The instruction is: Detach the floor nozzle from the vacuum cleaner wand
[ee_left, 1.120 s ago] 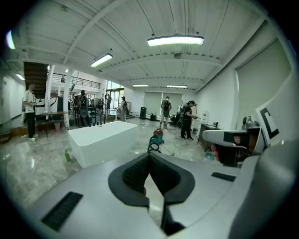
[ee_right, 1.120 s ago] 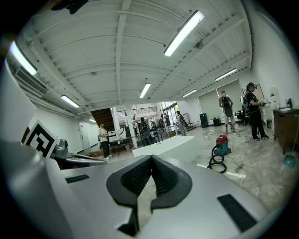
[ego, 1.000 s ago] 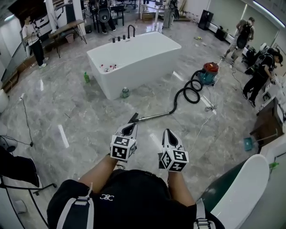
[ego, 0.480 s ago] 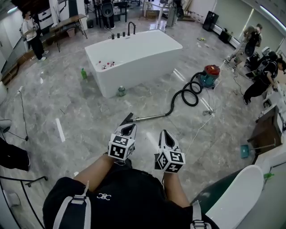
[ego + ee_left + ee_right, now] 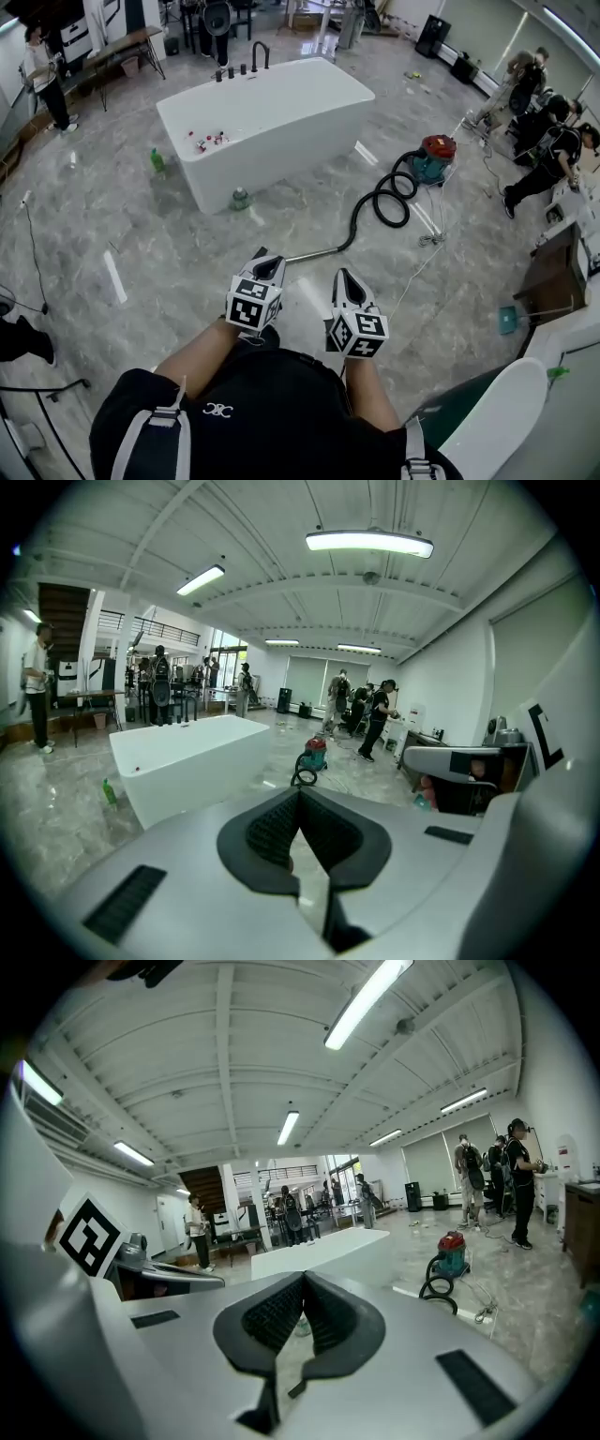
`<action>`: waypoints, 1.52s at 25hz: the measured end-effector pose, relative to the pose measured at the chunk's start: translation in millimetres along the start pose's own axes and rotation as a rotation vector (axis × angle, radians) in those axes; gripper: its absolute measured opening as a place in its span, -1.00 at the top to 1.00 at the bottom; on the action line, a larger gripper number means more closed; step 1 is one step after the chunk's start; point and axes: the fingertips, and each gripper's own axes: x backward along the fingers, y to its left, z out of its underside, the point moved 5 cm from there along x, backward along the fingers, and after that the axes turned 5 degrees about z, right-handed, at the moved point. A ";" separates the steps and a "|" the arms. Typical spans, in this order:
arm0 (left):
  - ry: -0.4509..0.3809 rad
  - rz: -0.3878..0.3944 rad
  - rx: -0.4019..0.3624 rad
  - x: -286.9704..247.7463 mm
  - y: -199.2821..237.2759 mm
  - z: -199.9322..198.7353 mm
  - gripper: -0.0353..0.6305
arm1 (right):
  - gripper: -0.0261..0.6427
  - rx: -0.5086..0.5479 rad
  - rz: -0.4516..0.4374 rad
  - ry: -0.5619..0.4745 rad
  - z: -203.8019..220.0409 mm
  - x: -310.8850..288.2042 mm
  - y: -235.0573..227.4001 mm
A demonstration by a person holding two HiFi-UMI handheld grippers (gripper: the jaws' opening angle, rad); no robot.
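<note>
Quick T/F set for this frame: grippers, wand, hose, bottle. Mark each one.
1. The left gripper and the right gripper are both shut with nothing between the jaws. True.
2. The left gripper is clamped on the wand. False: the wand lies on the floor ahead of it, held by neither gripper.
3. The hose lies in loops next to the canister. True.
4. The green bottle stands inside the tub. False: it stands on the floor, outside the tub.
</note>
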 end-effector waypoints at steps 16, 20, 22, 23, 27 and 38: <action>0.028 0.012 0.082 -123.8 163.1 -86.2 0.89 | 0.90 -0.010 -0.041 0.096 -64.8 -216.6 11.7; 0.030 -0.002 0.094 -140.4 194.9 -94.3 0.89 | 0.90 0.002 -0.064 0.125 -63.6 -247.3 23.8; 0.030 -0.010 0.101 -144.8 207.7 -93.5 0.89 | 0.90 0.015 -0.076 0.139 -58.8 -259.9 29.7; 0.032 -0.011 0.102 -145.9 212.3 -92.5 0.89 | 0.90 0.021 -0.081 0.145 -57.2 -265.9 31.7; 0.038 -0.023 0.087 -150.0 221.7 -94.3 0.89 | 0.90 0.028 -0.100 0.151 -65.1 -288.7 30.2; 0.048 -0.133 0.243 -184.8 274.2 -103.6 0.89 | 0.90 0.257 -0.228 0.168 -60.8 -340.5 29.7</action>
